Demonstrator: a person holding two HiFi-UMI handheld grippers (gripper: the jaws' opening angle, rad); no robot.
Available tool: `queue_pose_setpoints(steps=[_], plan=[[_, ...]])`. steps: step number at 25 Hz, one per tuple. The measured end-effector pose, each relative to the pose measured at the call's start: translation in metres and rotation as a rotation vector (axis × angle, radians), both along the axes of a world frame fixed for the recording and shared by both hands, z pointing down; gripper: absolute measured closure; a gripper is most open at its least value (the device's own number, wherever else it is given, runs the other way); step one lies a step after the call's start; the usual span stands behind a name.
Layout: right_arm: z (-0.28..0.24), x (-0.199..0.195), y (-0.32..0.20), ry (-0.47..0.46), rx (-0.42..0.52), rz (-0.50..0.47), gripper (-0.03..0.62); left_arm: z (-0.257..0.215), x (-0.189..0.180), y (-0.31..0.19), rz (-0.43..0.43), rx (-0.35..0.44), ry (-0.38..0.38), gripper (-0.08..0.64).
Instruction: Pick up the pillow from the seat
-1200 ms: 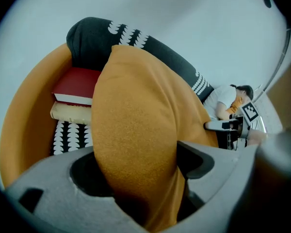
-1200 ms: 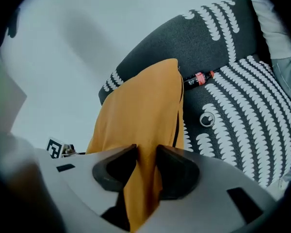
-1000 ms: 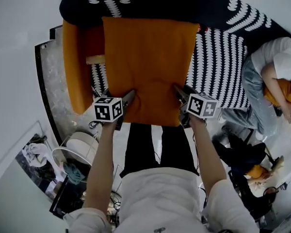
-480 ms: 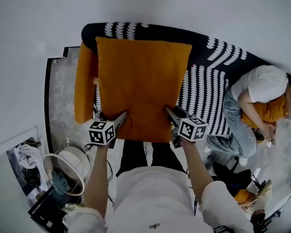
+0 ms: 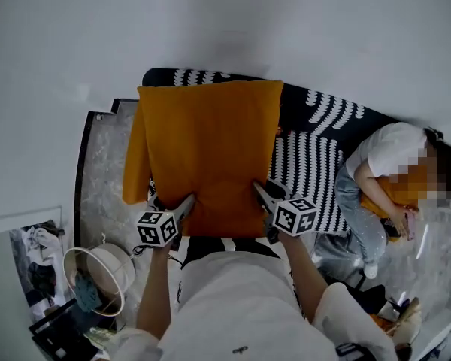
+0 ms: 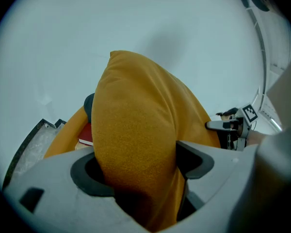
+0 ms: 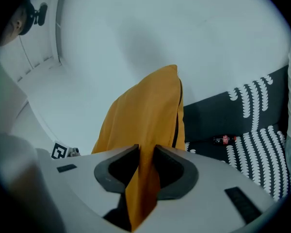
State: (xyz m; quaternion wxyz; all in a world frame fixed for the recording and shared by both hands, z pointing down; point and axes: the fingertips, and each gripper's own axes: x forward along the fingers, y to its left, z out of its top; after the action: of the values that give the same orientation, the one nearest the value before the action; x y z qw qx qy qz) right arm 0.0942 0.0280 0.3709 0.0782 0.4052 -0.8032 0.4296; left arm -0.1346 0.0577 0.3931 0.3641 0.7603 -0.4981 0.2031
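Note:
The orange pillow (image 5: 207, 149) hangs in the air above the black-and-white sofa (image 5: 323, 153), held by its near edge. My left gripper (image 5: 186, 203) is shut on the pillow's left corner; in the left gripper view a thick fold of the pillow (image 6: 136, 125) fills the jaws of my left gripper (image 6: 136, 161). My right gripper (image 5: 260, 192) is shut on the right corner. Its jaws have just been closing further, and in the right gripper view a thin edge of the pillow (image 7: 148, 110) is pinched between the pads of my right gripper (image 7: 144, 161).
A second orange cushion (image 5: 135, 164) stays at the sofa's left end, by a red book (image 6: 86, 135). A person (image 5: 383, 171) sits on the sofa at the right. A small bottle (image 7: 224, 140) lies on the seat. A round white fan (image 5: 98, 277) stands at lower left.
Both grippers have risen with the pillow, which has come off the seat. The sofa and floor now look farther away.

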Motion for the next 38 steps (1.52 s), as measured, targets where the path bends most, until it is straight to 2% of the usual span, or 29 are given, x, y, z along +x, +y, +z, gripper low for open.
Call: queue_pose_setpoints(steps=[5, 10, 17, 24, 33, 38], plan=[[-0.019, -0.004, 0.013, 0.006, 0.031, -0.033, 0.485, -0.02, -0.003, 0.019, -0.017, 0.034, 0.006, 0.17], [-0.034, -0.015, 0.028, 0.016, 0.056, -0.003, 0.488, -0.029, -0.015, 0.028, 0.002, 0.076, 0.017, 0.173], [-0.054, -0.059, 0.078, 0.034, 0.076, 0.012, 0.489, -0.049, -0.059, 0.071, 0.03, 0.135, 0.026, 0.173], [-0.067, -0.107, 0.126, 0.052, 0.122, 0.018, 0.489, -0.056, -0.106, 0.125, -0.005, 0.18, 0.056, 0.175], [-0.094, -0.148, 0.195, 0.103, 0.2, 0.016, 0.489, -0.072, -0.146, 0.193, -0.025, 0.25, 0.097, 0.179], [-0.101, -0.159, 0.228, 0.13, 0.221, 0.01, 0.489, -0.08, -0.155, 0.224, -0.02, 0.286, 0.109, 0.19]])
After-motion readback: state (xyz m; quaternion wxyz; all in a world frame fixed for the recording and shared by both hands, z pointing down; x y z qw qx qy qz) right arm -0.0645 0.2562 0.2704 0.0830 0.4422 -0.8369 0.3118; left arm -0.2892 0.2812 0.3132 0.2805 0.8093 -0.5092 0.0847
